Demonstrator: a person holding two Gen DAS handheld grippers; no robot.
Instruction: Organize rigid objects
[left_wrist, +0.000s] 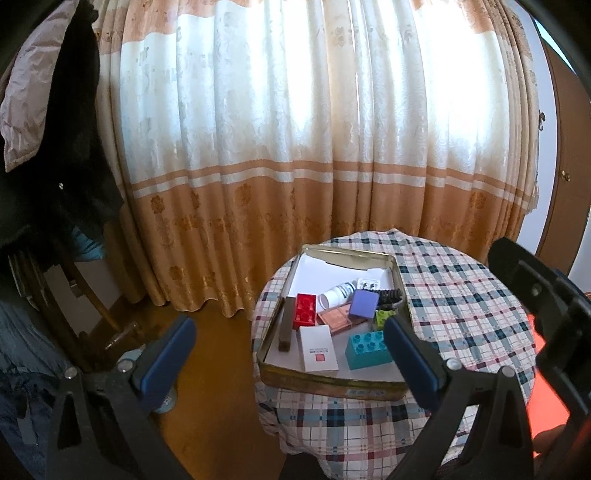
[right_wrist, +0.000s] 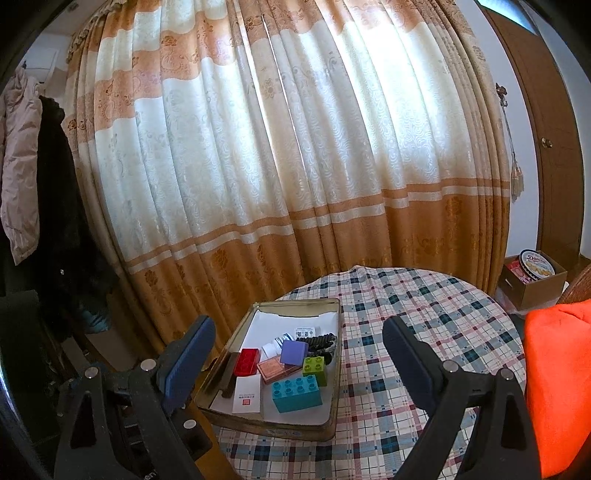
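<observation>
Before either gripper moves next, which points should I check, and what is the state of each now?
1. Left gripper jaws apart, holding nothing: ok.
2. Right gripper jaws apart, holding nothing: ok.
3. Rectangular gold metal tin sits fully on the checked tablecloth: ok.
4. Teal plastic building block, red plastic block and purple box lie inside the tin: ok.
5. No loose objects on the cloth outside the tin: ok.
6. Objects arranged neatly: not ok, several overlap.
</observation>
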